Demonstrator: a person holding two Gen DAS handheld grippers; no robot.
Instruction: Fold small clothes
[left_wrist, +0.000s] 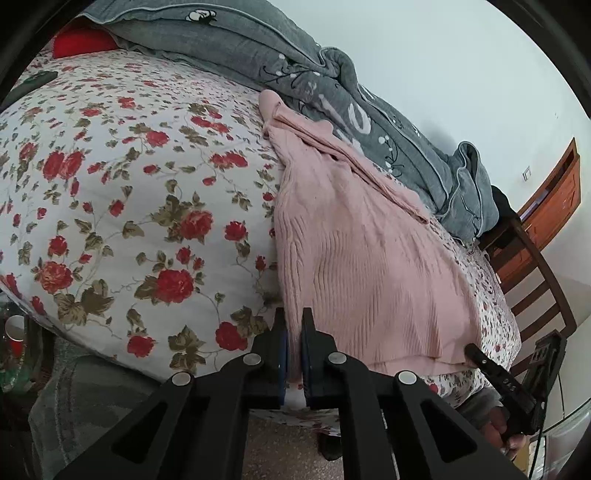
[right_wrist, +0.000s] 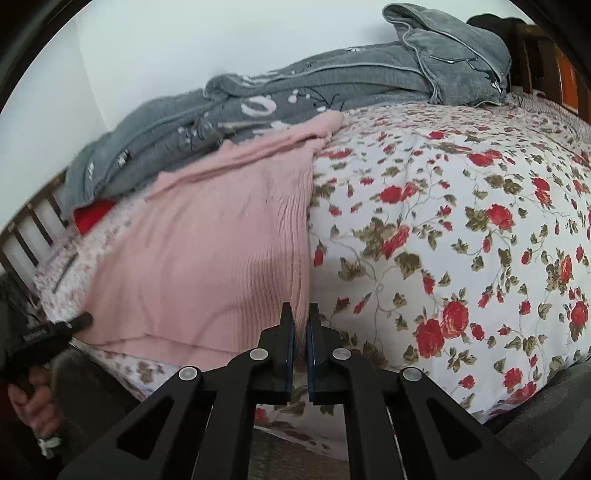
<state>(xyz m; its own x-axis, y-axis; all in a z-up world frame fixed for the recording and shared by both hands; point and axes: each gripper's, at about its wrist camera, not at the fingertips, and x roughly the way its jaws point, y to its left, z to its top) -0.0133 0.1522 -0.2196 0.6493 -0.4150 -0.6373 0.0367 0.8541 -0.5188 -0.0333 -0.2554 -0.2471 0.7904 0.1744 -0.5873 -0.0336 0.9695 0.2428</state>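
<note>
A pink ribbed knit sweater (left_wrist: 369, 258) lies flat on a bed with a white sheet printed with red roses (left_wrist: 129, 184). My left gripper (left_wrist: 293, 319) is shut on the near left corner of its hem, with pink fabric pinched between the blue pads. My right gripper (right_wrist: 301, 314) is shut on the near right corner of the same sweater (right_wrist: 221, 258), whose edge runs between the jaws. Each gripper shows in the other's view at the far hem corner: the right gripper (left_wrist: 474, 352) and the left gripper (right_wrist: 83, 320), each held by a hand (right_wrist: 33, 398).
A rumpled grey quilt (left_wrist: 295, 74) lies along the wall behind the sweater and touches its far end. A red item (right_wrist: 92, 216) sits under the quilt's end. A wooden chair (left_wrist: 535, 288) and wooden furniture (left_wrist: 554, 199) stand past the bed's end.
</note>
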